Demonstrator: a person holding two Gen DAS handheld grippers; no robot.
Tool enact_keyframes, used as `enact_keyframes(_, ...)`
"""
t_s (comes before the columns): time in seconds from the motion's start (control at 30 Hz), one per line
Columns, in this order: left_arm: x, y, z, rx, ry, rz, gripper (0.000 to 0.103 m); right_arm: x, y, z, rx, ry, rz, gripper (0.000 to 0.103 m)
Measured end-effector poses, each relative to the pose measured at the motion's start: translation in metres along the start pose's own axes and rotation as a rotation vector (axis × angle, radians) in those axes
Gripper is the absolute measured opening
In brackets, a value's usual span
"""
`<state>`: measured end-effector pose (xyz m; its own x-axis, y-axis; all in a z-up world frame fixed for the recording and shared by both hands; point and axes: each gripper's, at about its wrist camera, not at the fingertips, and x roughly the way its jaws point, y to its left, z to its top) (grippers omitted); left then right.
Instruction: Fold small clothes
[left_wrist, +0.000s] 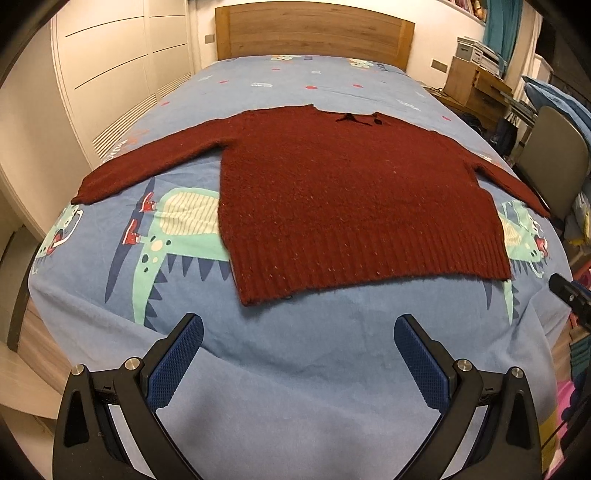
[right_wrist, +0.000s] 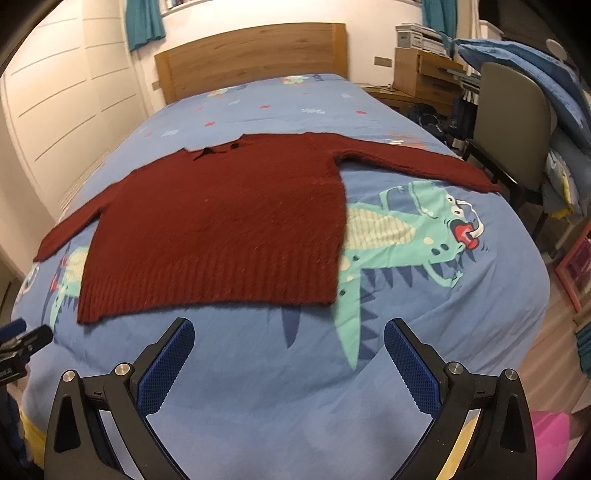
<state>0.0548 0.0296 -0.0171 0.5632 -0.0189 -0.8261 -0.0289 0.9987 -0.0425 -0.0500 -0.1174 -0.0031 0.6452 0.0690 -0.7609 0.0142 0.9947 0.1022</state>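
Note:
A dark red knitted sweater (left_wrist: 351, 192) lies flat on the bed, both sleeves spread out, ribbed hem toward me and neck toward the headboard. It also shows in the right wrist view (right_wrist: 221, 221). My left gripper (left_wrist: 298, 332) is open and empty, a little short of the hem's left part. My right gripper (right_wrist: 289, 334) is open and empty, just short of the hem's right corner. The right gripper's tip shows at the right edge of the left wrist view (left_wrist: 570, 295); the left gripper's tip shows at the left edge of the right wrist view (right_wrist: 26, 343).
The bed (left_wrist: 295, 387) has a blue cover with a green dinosaur print and a wooden headboard (left_wrist: 314, 33). White wardrobes (left_wrist: 110, 74) stand to the left. A chair (right_wrist: 509, 122), a wooden desk (right_wrist: 424, 74) and piled blue bedding (right_wrist: 535, 74) stand to the right.

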Motion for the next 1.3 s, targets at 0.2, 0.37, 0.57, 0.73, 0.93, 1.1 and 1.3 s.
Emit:
enact_keyframes(0.2,0.008,0.007,0.015,-0.031,0.014,0.011,0.102,0.015,-0.024,0.027,0.052,-0.009,0.011,0.103)
enact_keyframes(0.37,0.018,0.017,0.031,-0.08,0.041,0.02,0.102,0.037,-0.06,0.057,0.126,-0.035,0.027,0.103)
enact_keyframes(0.57,0.026,0.03,0.054,-0.151,0.037,0.069,0.102,0.08,-0.125,0.091,0.256,-0.054,0.036,0.103)
enact_keyframes(0.73,0.029,0.039,0.077,-0.216,0.006,0.14,0.102,0.126,-0.186,0.115,0.411,-0.045,0.048,0.102)
enact_keyframes(0.93,0.035,0.041,0.099,-0.202,-0.023,0.162,0.102,0.169,-0.243,0.134,0.553,-0.04,0.069,0.1)
enact_keyframes(1.1,0.041,0.039,0.11,-0.196,-0.014,0.145,0.102,0.194,-0.285,0.146,0.669,-0.051,0.086,0.093)
enact_keyframes(1.3,0.054,0.041,0.114,-0.208,0.045,0.122,0.102,0.217,-0.33,0.153,0.831,-0.094,0.145,0.079)
